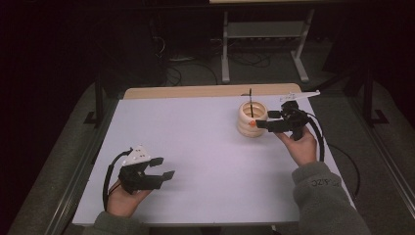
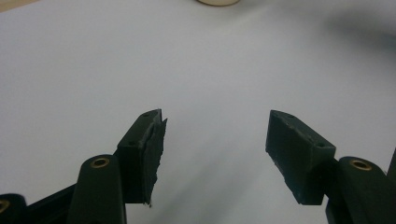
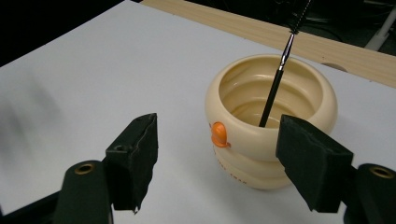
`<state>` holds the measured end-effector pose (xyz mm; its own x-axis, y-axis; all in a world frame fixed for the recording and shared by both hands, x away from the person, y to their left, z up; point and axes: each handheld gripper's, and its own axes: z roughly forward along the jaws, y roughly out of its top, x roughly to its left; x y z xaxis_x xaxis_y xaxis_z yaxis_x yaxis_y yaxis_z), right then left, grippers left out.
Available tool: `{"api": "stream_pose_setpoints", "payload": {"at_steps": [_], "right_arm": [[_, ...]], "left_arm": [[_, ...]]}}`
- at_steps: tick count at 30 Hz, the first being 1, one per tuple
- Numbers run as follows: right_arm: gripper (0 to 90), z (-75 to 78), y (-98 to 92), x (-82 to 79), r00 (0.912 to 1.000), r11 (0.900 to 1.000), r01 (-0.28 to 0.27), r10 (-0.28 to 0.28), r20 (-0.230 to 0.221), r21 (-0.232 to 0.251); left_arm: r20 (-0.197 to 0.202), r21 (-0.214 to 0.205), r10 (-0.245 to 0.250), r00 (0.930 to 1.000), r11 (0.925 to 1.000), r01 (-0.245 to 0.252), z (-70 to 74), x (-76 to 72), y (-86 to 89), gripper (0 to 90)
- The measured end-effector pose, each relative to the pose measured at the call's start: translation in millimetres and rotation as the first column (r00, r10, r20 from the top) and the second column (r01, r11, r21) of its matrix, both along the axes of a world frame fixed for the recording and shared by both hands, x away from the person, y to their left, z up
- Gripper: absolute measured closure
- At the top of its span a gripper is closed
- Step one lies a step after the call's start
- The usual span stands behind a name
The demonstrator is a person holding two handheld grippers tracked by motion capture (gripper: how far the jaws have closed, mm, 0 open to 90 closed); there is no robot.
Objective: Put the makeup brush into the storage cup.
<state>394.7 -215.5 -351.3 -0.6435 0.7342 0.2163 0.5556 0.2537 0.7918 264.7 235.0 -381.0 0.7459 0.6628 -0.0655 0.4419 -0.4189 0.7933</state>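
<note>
Your left tool [image 1: 159, 168] sits near you over the bare white desk [image 1: 195, 147], jaws spread wide with nothing between them; in the left gripper view the pads [image 2: 149, 154] are clear of the sheet, so park it there and keep it out of the way. One pad edge looks torn or ragged, so don't count on that corner for a fine grip. Farther out, your right tool [image 1: 266, 120] is at the cream pot [image 1: 251, 121], jaws wide apart and holding nothing; in the right gripper view the pot [image 3: 271, 119] sits just ahead, mostly toward the right pad [image 3: 310, 163], not centred. The likely step is a grasp at the pot or the thin black stick [image 3: 276, 86] standing in it. For the pot, centre it between the pads first, since it looks wider than the gap, and take the rim wall rather than the whole body. For the stick, come in above the rim, close slowly on the shaft, and lift straight so the pot doesn't tip. Hard to read: the stick's foot is behind the rim, its top runs out of the right gripper view, and from above it's a thin dark line [image 1: 250, 102]. The orange blob [image 3: 218, 134] on the pot wall is unclear, and the lettering below it is too small. Whether the right pad touches the pot, can't tell. Beyond the desk's wooden far edge it's too dark.
</note>
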Motion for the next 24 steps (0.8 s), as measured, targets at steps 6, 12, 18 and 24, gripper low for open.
{"api": "stream_pose_setpoints", "payload": {"at_steps": [6, 12, 18, 24], "right_arm": [[25.9, -2.7, -1.2, -6.8, 0.9997, 0.9999, -0.005, 0.005, 0.023, -0.009], [25.2, -4.6, -1.8, -14.8, 0.9995, 0.9998, -0.013, 0.013, 0.029, -0.012], [24.6, -7.9, -2.3, -21.2, 0.9991, 0.9997, -0.022, 0.023, 0.037, -0.014], [23.9, -12.3, -3.3, -28.4, 0.9992, 0.9994, -0.031, 0.031, 0.026, -0.014]], "left_arm": [[-0.005, -0.008, 0.008, 1.0000, 0.9999, -0.008, -0.5, 0.2, 0.1, 33.8], [-0.006, -0.008, 0.007, 1.0000, 0.9999, -0.007, -1.0, 1.5, 0.9, 31.9], [-0.012, -0.018, 0.013, 0.9998, 0.9997, -0.014, -2.1, 1.7, 1.3, 30.2], [-0.011, -0.017, 0.004, 0.9999, 0.9998, -0.005, -2.4, 1.8, 1.5, 28.0]]}}
